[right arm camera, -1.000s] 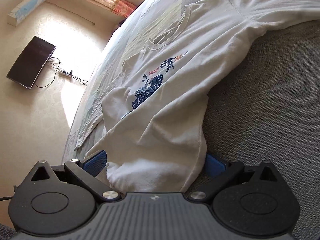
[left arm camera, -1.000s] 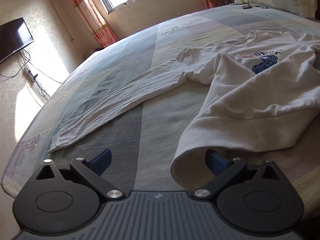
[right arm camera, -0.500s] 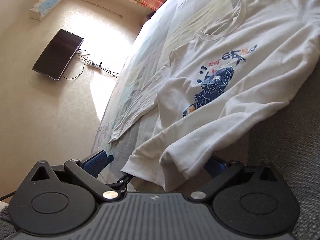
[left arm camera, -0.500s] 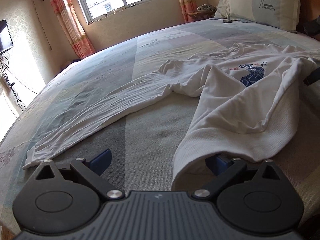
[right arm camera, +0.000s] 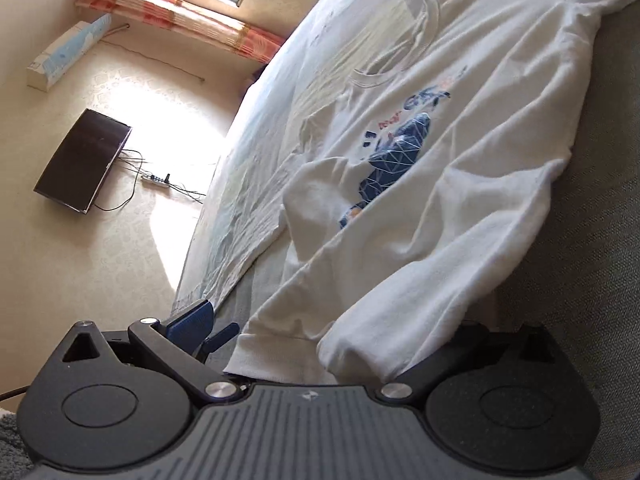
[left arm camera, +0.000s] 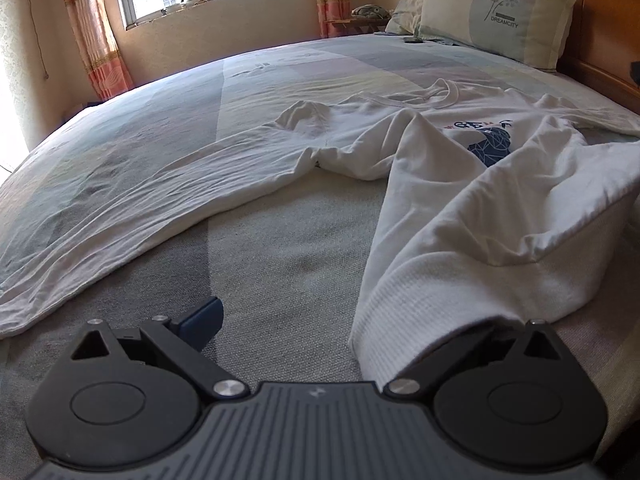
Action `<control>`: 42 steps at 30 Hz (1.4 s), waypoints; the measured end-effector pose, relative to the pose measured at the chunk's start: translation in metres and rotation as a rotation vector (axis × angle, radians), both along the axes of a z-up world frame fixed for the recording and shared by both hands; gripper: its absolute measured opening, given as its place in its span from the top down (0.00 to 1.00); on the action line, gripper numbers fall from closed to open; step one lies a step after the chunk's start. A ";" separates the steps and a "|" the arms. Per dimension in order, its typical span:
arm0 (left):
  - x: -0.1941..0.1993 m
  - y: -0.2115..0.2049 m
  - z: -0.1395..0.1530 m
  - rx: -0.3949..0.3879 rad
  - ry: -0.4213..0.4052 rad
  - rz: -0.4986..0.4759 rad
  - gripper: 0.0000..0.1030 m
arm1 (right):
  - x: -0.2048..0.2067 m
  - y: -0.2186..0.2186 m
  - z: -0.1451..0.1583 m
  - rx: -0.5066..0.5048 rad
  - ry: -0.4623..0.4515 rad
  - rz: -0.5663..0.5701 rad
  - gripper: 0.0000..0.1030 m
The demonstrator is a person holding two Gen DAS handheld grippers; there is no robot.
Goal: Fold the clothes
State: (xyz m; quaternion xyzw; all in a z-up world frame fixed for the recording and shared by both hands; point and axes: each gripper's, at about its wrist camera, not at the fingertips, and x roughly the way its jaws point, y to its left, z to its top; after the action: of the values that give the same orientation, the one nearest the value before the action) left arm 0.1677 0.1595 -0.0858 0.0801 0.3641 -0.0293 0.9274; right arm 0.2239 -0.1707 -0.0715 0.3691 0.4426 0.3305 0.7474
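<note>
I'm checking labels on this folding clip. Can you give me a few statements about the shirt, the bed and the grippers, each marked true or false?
1. The white sweatshirt has a blue graphic on its chest. True.
2. The left sleeve is folded across the chest. False: it lies stretched out flat on the bed, away from the body.
3. The ribbed hem drapes over one finger of the left gripper. True; the jaws stand wide apart.
4. The sweatshirt lies face down. False: its print faces up.
5. A pillow sits at the head of the bed. True.
6. The right gripper is far from the garment. False: cloth covers one of its fingers.
</note>
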 end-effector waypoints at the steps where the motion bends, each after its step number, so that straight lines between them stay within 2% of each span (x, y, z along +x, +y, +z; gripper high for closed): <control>1: 0.001 0.000 0.000 -0.002 -0.001 -0.009 0.03 | -0.002 0.002 0.007 0.009 -0.004 0.019 0.00; 6: 0.008 0.001 -0.001 -0.021 0.012 -0.050 0.03 | -0.012 0.016 0.025 -0.081 0.024 0.132 0.00; 8: 0.010 0.002 -0.001 -0.029 0.020 -0.062 0.03 | -0.016 0.020 0.018 -0.142 0.076 0.155 0.00; 12: 0.015 0.002 0.000 -0.024 0.042 -0.092 0.03 | -0.027 0.015 -0.001 -0.167 0.152 0.134 0.00; 18: 0.022 -0.002 0.004 0.015 0.069 -0.141 0.03 | -0.034 -0.004 -0.011 -0.060 0.120 -0.007 0.00; 22: 0.024 -0.006 0.004 0.031 0.087 -0.165 0.03 | -0.041 -0.032 0.003 0.016 0.044 -0.164 0.00; 25: 0.026 -0.013 0.005 0.037 0.097 -0.173 0.03 | -0.030 -0.047 0.000 0.080 0.027 -0.237 0.00; 28: 0.025 -0.021 0.010 0.056 0.092 -0.190 0.03 | 0.001 -0.030 -0.009 0.131 0.019 -0.181 0.00; 32: 0.020 -0.027 0.018 0.074 0.077 -0.190 0.03 | 0.045 0.011 -0.025 -0.004 0.065 -0.070 0.00; 34: 0.016 -0.029 0.021 0.077 0.066 -0.181 0.03 | 0.051 0.018 -0.027 -0.030 0.079 -0.057 0.00; 39: 0.011 -0.043 0.018 0.072 0.067 -0.162 0.03 | 0.022 -0.010 0.003 0.009 0.004 -0.084 0.00; 42: 0.010 -0.057 0.017 0.080 0.058 -0.158 0.03 | 0.004 -0.034 0.013 0.002 -0.007 -0.109 0.00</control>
State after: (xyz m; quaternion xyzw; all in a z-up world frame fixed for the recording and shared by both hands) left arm 0.1782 0.1022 -0.0690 0.1446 0.3842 -0.0903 0.9073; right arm 0.2276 -0.2047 -0.0583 0.3923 0.4189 0.2909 0.7655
